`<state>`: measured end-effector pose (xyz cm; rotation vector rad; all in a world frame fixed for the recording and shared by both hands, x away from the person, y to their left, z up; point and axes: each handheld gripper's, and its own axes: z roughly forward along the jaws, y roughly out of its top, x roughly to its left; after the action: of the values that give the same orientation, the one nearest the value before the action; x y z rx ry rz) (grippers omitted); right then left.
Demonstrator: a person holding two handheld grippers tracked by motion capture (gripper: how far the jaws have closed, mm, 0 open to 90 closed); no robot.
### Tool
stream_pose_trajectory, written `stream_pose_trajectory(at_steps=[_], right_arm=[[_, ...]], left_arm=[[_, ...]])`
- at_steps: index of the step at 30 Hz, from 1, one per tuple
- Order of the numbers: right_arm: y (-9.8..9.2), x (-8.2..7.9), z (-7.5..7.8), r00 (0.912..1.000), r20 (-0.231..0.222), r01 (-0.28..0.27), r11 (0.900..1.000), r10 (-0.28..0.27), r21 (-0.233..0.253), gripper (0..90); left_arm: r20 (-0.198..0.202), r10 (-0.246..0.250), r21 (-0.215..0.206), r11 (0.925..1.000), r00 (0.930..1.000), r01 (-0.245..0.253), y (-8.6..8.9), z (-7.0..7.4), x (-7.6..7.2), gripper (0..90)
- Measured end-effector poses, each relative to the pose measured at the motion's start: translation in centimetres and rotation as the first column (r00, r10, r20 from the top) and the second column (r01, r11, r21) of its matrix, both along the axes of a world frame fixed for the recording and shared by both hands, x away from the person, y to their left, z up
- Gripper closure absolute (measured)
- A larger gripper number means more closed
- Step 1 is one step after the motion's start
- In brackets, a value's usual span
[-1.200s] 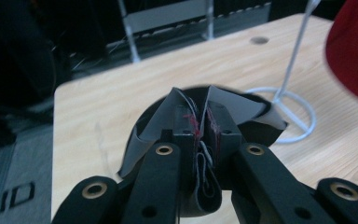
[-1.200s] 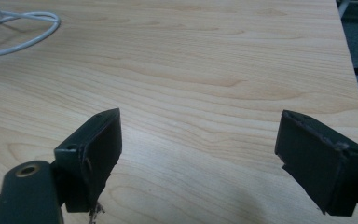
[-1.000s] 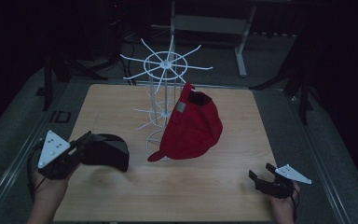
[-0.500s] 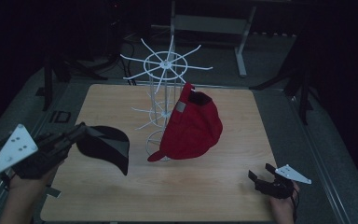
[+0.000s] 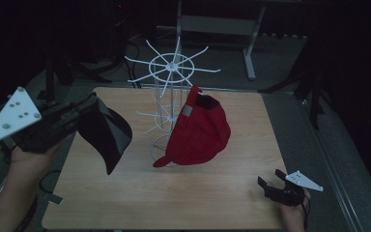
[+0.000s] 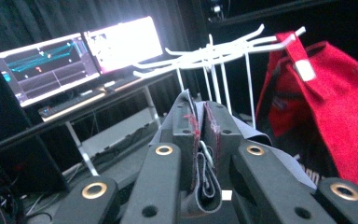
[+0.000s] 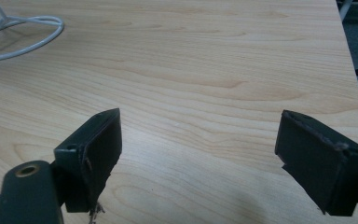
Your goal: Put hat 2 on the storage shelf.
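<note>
Two caps are in play, and the one in hand is the black cap [image 5: 104, 133], held up in the air over the left side of the wooden table [image 5: 212, 193], clear of its surface, with the brim hanging down and toward the near edge. The left gripper [image 5: 84, 108] has it: in the left gripper view its jaws are pressed nearly together on a fold of the dark fabric [image 6: 200, 154], which bunches up between the pads and spills out below them. Just to the right of that cap stands the white wire rack [image 5: 171, 92], its ring base on the tabletop and its thin arms spreading out at the top. A red cap [image 5: 200, 133] hangs on the rack's right side, brim down near the table; the left gripper view shows the red cap [image 6: 335, 112] hooked over one of the white arms [image 6: 261, 44]. The black cap is near the rack but apart from it. Well away, at the near right corner of the table, the right gripper [image 5: 270, 181] sits low over the wood; its jaws are spread wide with bare tabletop [image 7: 200, 93] between them, holding nothing. Monitors [image 6: 74, 56] glow on a desk behind the rack.
</note>
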<state>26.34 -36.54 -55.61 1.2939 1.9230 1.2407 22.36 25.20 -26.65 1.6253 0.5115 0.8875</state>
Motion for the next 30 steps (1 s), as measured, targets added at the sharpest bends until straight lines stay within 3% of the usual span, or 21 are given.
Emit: stream_pose_trajectory(at_steps=[3,16,23,30], right_arm=[[0.0,0.0,0.0,1.0000,-0.004,0.002,1.000,-0.002,0.001,14.5],[-0.1,0.0,0.0,1.0000,-0.009,0.002,1.000,-0.001,0.009,14.5],[0.0,0.0,0.0,0.9999,-0.011,0.001,1.000,-0.001,0.004,14.5],[-0.1,0.0,0.0,0.9999,-0.017,0.003,1.000,-0.003,0.003,14.5]], left_arm=[[0.006,-0.018,-0.025,0.9995,0.9998,0.018,-0.3,0.3,0.3,84.3],[0.028,-0.024,-0.031,0.9992,0.9993,0.025,-3.3,2.8,3.0,84.3],[0.004,-0.082,-0.040,0.9958,0.9966,0.082,-4.6,3.7,4.1,84.2],[-0.015,-0.140,-0.043,0.9893,0.9901,0.139,-6.0,3.5,4.7,84.1]])
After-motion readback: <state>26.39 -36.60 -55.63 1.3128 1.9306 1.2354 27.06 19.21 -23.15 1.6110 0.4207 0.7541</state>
